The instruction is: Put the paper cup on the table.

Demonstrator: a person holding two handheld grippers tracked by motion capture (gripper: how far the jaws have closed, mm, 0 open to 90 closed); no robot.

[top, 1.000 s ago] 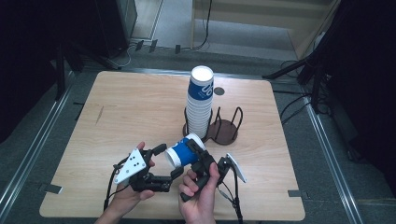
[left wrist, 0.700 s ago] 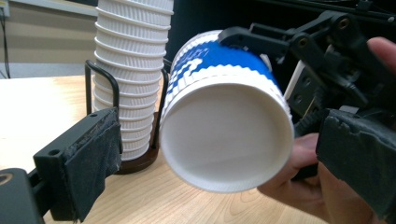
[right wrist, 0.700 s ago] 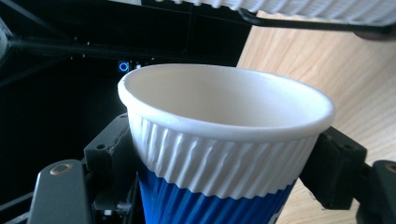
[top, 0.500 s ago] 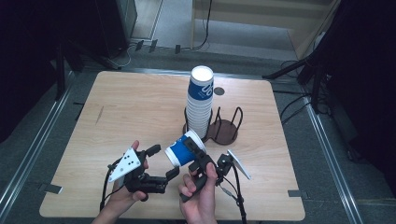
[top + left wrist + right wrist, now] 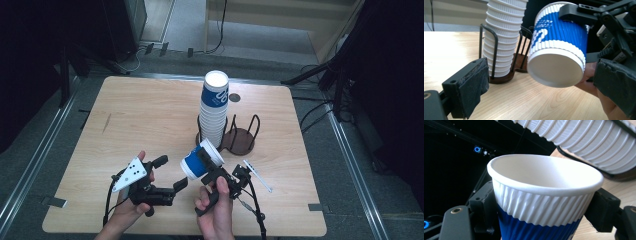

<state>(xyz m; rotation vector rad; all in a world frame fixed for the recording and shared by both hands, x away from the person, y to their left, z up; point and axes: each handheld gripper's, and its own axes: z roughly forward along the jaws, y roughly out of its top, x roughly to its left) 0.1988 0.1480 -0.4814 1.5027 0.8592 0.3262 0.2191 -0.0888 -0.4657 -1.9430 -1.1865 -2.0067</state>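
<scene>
A blue and white ribbed paper cup (image 5: 200, 162) (image 5: 559, 40) (image 5: 541, 185) lies tilted above the table, its base toward my left gripper. My right gripper (image 5: 206, 164) (image 5: 544, 205) is shut on it, one jaw on each side of its wall. My left gripper (image 5: 172, 172) (image 5: 542, 67) has just been opening and stands open a little short of the cup's base; its pads touch nothing. Behind them a tall stack of the same cups (image 5: 214, 110) (image 5: 504, 32) (image 5: 584, 145) stands in a black wire holder (image 5: 240, 142) (image 5: 501, 79).
The wooden table (image 5: 125, 125) has bare wood to the left of the holder and along the front. A small dark round hole (image 5: 234, 97) sits near the far edge. Metal rails and dark stands flank the table on the floor.
My left gripper's jaws have spread and it has pulled back from the cup's base toward the front left. The cup stays in my right gripper, almost in place.
</scene>
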